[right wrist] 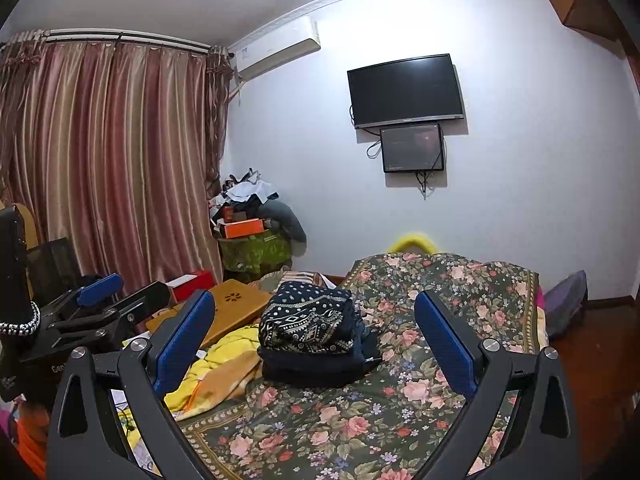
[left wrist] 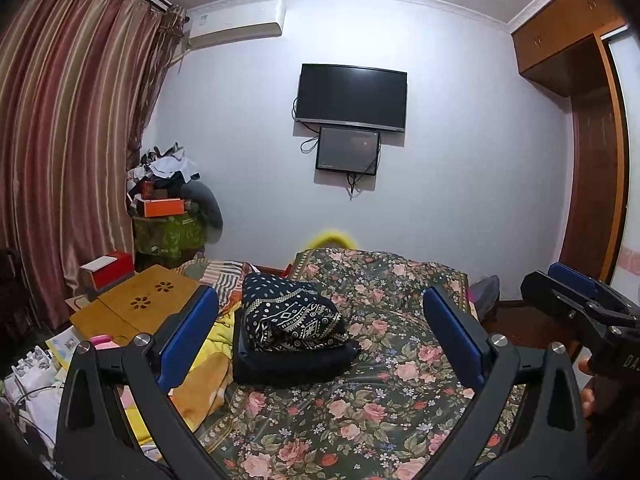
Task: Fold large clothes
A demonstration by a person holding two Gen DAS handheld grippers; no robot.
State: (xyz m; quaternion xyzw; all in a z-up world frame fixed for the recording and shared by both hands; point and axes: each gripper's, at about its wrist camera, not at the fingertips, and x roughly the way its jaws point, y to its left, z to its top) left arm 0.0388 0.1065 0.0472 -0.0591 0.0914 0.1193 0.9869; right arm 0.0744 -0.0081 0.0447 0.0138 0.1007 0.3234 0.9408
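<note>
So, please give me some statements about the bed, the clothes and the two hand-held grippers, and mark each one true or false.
1. The dark patterned folded garment lies on top of a plain dark folded garment. True.
2. The left hand-held gripper is shut on the patterned garment. False: it is open and holds nothing.
3. The folded pile rests on the floral bedspread. True.
4. The right hand-held gripper is shut. False: its jaws stand wide apart.
5. The black wall-mounted television shows a bright picture. False: its screen is dark.
</note>
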